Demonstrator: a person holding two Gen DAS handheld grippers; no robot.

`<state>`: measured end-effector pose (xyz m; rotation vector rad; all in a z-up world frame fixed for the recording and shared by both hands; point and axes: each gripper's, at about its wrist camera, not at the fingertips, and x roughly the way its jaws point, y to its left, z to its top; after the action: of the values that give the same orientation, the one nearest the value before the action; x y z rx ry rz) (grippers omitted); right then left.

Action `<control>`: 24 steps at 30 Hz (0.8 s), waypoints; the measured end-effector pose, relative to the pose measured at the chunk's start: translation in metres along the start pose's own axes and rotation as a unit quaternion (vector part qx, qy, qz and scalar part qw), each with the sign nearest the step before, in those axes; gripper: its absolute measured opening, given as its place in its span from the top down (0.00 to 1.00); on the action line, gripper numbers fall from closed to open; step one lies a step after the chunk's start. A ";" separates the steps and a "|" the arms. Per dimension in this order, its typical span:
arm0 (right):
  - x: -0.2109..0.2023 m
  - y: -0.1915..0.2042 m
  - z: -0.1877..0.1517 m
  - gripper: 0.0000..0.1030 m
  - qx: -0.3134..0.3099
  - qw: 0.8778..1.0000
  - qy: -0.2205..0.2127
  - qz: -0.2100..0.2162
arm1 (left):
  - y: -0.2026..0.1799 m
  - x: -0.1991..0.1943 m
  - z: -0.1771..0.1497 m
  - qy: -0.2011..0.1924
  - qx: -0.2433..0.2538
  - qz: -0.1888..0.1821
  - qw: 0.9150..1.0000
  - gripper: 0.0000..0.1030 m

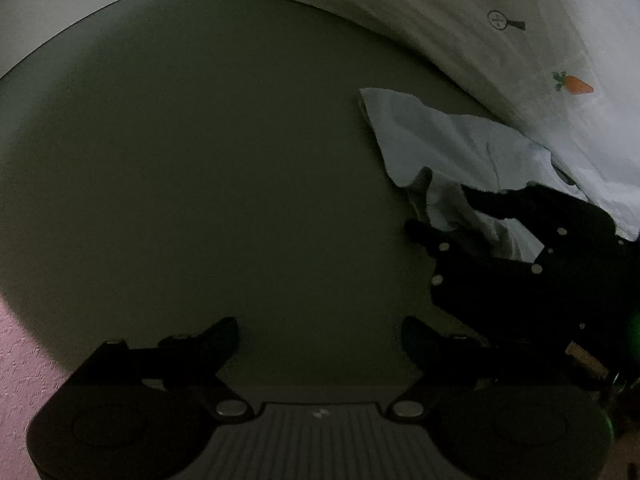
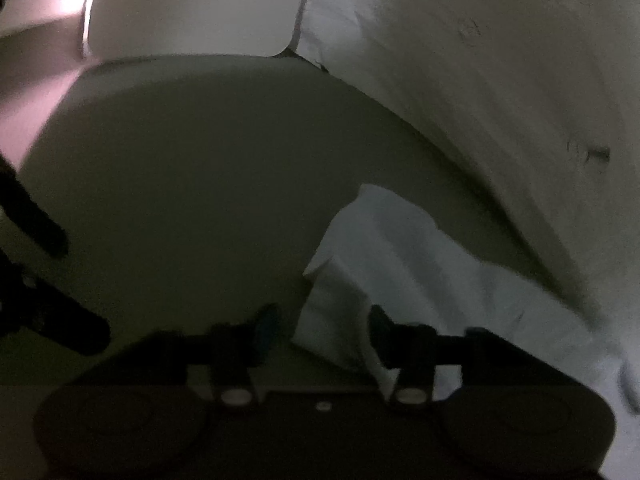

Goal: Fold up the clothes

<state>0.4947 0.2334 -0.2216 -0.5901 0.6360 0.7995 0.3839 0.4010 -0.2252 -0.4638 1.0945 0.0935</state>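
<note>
the dim olive-grey padded surface (image 1: 200, 160) with a rounded edge serves as the landmark. a crumpled pale blue-white cloth garment (image 1: 452, 144) lies on the right part of this surface, one squared corner pointing toward the surface's middle and its far side touching a large white printed sheet (image 1: 520, 40) that rises along the surface's far and right border. on that sheet are a small orange carrot print (image 1: 574, 85) and a black round-headed symbol (image 1: 505, 22).

the left gripper (image 1: 320, 340), black, hangs over the bare near part of the surface; its jaws stand wide, with only the surface between them.

the right gripper (image 2: 320, 330), also black, sits at the garment's near edge. its jaws are part-way apart and a raised fold of the garment stands between them; the blur hides whether the pads press on the fabric, so a grip cannot be told. in the left wrist view this gripper's fingers (image 1: 428, 236) straddle the same fold.

pink textured flooring (image 1: 24, 380) shows beyond the surface's near left edge.
</note>
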 end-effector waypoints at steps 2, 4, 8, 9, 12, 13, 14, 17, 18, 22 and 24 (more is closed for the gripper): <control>0.002 -0.007 -0.002 0.71 0.026 1.000 0.001 0.007 | 0.001 -0.001 0.000 0.000 -0.002 -0.003 1.000 0.13; 0.003 -0.013 -0.002 0.76 0.041 0.999 0.002 0.014 | 0.002 -0.001 0.000 -0.001 -0.005 -0.005 1.000 0.13; -0.003 -0.029 0.000 0.93 0.106 0.994 -0.016 0.013 | -0.001 0.001 -0.002 -0.001 0.000 -0.008 1.000 0.07; -0.007 -0.038 0.000 0.95 0.144 0.989 -0.028 0.016 | -0.002 0.001 -0.002 -0.001 0.001 -0.005 1.000 0.07; -0.030 -0.078 -0.010 0.96 0.278 0.957 -0.083 0.021 | -0.009 0.000 -0.001 0.008 -0.003 0.011 1.000 0.08; -0.041 -0.091 -0.018 0.96 0.318 0.942 -0.103 0.019 | -0.012 -0.001 -0.002 0.010 -0.003 0.007 1.000 0.08; -0.053 -0.106 -0.028 0.96 0.358 0.925 -0.125 0.014 | -0.016 -0.003 -0.003 0.012 -0.003 0.001 1.000 0.09; -0.094 -0.147 -0.073 0.97 0.469 0.863 -0.188 -0.010 | -0.037 -0.013 -0.012 0.008 0.022 -0.007 1.000 0.09; -0.109 -0.159 -0.091 0.97 0.503 0.839 -0.207 -0.020 | -0.046 -0.016 -0.016 0.007 0.035 -0.005 0.999 0.09; -0.150 -0.186 -0.184 0.97 0.607 0.756 -0.231 -0.084 | -0.080 -0.023 -0.037 0.012 0.080 -0.009 0.997 0.09; -0.159 -0.190 -0.234 0.94 0.648 0.725 -0.203 -0.115 | -0.093 -0.021 -0.048 0.021 0.092 -0.011 0.995 0.09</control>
<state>0.4925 -0.1070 -0.2196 0.7885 0.5432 0.0829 0.3615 0.3004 -0.1954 -0.3137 1.1263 -0.0374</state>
